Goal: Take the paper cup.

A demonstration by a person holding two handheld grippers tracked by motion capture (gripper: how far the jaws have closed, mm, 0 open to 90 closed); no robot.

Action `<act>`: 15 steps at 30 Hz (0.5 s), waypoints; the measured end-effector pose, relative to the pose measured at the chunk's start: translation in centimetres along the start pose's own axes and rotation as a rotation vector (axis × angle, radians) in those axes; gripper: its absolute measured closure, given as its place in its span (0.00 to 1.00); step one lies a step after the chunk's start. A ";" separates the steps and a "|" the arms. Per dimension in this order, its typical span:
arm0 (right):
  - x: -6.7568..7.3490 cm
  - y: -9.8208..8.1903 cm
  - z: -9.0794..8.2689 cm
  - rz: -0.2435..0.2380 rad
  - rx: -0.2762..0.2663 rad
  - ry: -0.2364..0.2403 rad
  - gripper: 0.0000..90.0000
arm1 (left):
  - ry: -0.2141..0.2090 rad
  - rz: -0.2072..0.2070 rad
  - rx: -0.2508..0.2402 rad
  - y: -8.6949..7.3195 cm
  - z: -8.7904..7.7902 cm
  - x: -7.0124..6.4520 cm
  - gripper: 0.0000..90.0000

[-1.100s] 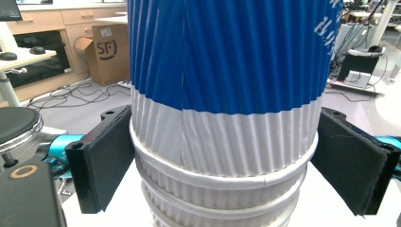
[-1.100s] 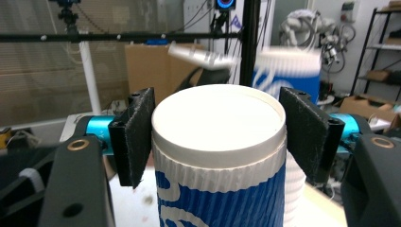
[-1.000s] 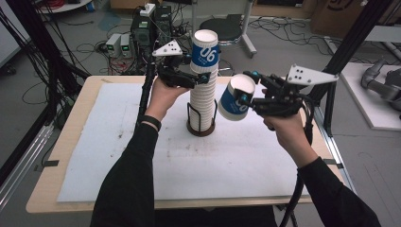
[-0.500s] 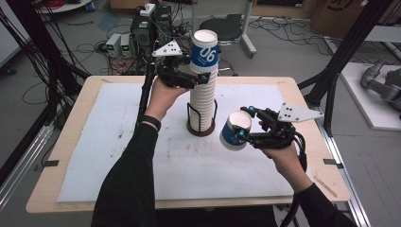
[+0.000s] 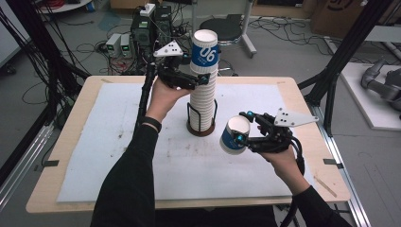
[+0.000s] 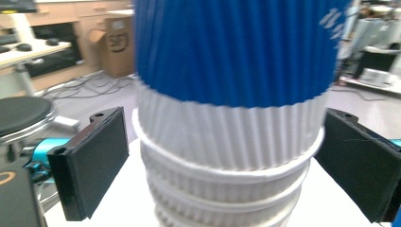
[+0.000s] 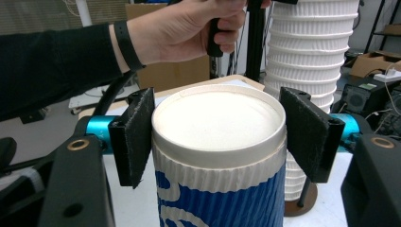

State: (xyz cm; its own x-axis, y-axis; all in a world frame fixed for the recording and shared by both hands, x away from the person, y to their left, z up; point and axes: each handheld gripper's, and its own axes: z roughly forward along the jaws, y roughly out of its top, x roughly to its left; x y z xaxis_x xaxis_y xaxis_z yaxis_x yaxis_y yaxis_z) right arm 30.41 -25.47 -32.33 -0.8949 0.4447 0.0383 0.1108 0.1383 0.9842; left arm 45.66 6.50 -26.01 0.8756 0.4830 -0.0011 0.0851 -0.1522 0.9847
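A tall stack of white ribbed paper cups (image 5: pixel 203 99) stands in a black wire holder (image 5: pixel 201 128) at the table's middle, with a blue cup marked 06 (image 5: pixel 204 52) on top. My left gripper (image 5: pixel 201 79) reaches around the stack just under that blue cup (image 6: pixel 236 47). Its jaws have just been opening, and the pads (image 6: pixel 97 161) stand off the stack (image 6: pixel 227 179) between them. To the right and lower, my right gripper (image 5: pixel 243 126) is shut on a single blue and white cup (image 5: pixel 233 136). That cup (image 7: pixel 217 156) is tilted, its flat white end towards the hand.
A white mat (image 5: pixel 118 142) covers the wooden table (image 5: pixel 71 127). In the right gripper view the stack (image 7: pixel 307 56) and the holder's base (image 7: pixel 300 205) are just behind the held cup. Black frame posts, cables and boxes stand on the floor around the table.
My right gripper has come down and forward with the single cup, from beside the stack's upper part to low over the mat. The left hand has stayed at the stack's top.
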 end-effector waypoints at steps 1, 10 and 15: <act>0.0 -0.1 0.0 -0.002 0.003 0.001 0.35 | 0.006 -0.006 -0.001 0.0 -0.2 0.0 0.06; -0.3 -0.2 -0.3 0.008 -0.004 0.000 0.35 | 0.000 -0.009 -0.014 -0.7 -2.5 -0.2 0.06; -0.7 -0.3 -0.5 0.011 -0.006 -0.012 0.35 | 0.007 0.009 -0.005 -1.8 -4.3 -0.5 0.06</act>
State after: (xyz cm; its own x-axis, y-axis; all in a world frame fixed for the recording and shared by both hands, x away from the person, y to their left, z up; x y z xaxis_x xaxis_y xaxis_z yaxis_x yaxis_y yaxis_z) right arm 30.81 -26.24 -32.59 -0.8882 0.4570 0.0467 0.1176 0.1278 0.9848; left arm 43.03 10.20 -27.08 0.8731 0.4875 0.0093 0.0745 -0.1521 0.9856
